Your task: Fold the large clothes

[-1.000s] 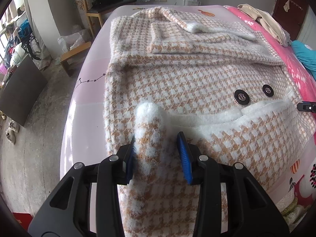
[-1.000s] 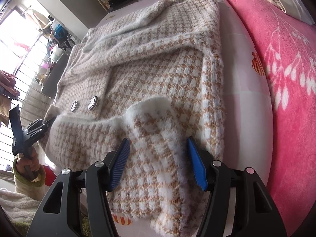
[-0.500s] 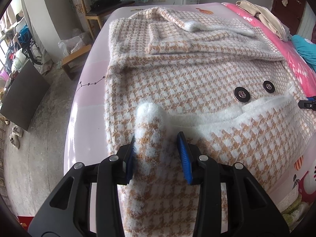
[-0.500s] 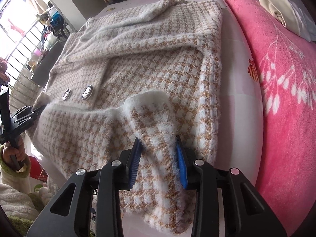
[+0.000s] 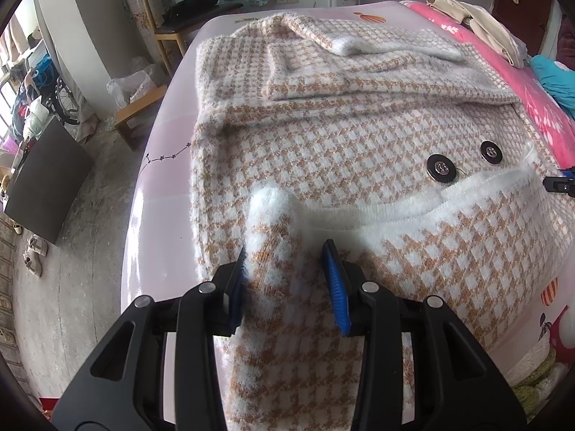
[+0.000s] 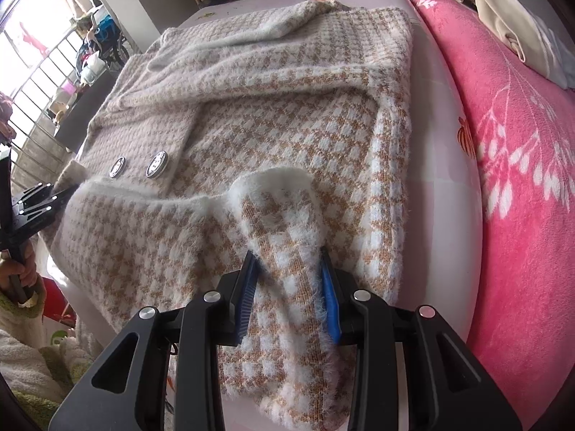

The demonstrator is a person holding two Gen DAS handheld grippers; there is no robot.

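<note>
1. No container shows in either view; the coat (image 5: 323,165) lies spread on the bed (image 5: 158,194), its near hem turned up toward the cameras, with a pink blanket (image 6: 521,186) along the bed's 3 o'clock side.
2. The left gripper (image 5: 287,280) reaches in from 6 o'clock, its blue pads pinching a raised ridge of the coat's hem at the coat's left corner.
3. The right gripper (image 6: 291,294) also enters from 6 o'clock, pressed on a raised fold of hem at the coat's right corner, fuzzy fibres spilling over its right pad.
4. Between the two pinched folds the white fleecy hem band (image 5: 413,208) runs across the coat, just below two dark buttons (image 5: 440,170).
5. In the right view the left gripper (image 6: 32,212) shows at 9 o'clock, with the person's hand (image 6: 18,273) on its handle; in the left view only the right gripper's tip peeks in at 3 o'clock.
6. A folded sleeve (image 5: 359,43) lies across the coat's far end at 12 o'clock.
7. A cream garment (image 6: 503,18) on the blanket is cut by the frame at 1 o'clock; a chair (image 5: 172,18) stands beyond the bed at 11 o'clock.
8. The coat's near edge hangs behind the grippers' bodies and cannot be seen; the room by the window at 10 o'clock is too cluttered to make out.
</note>
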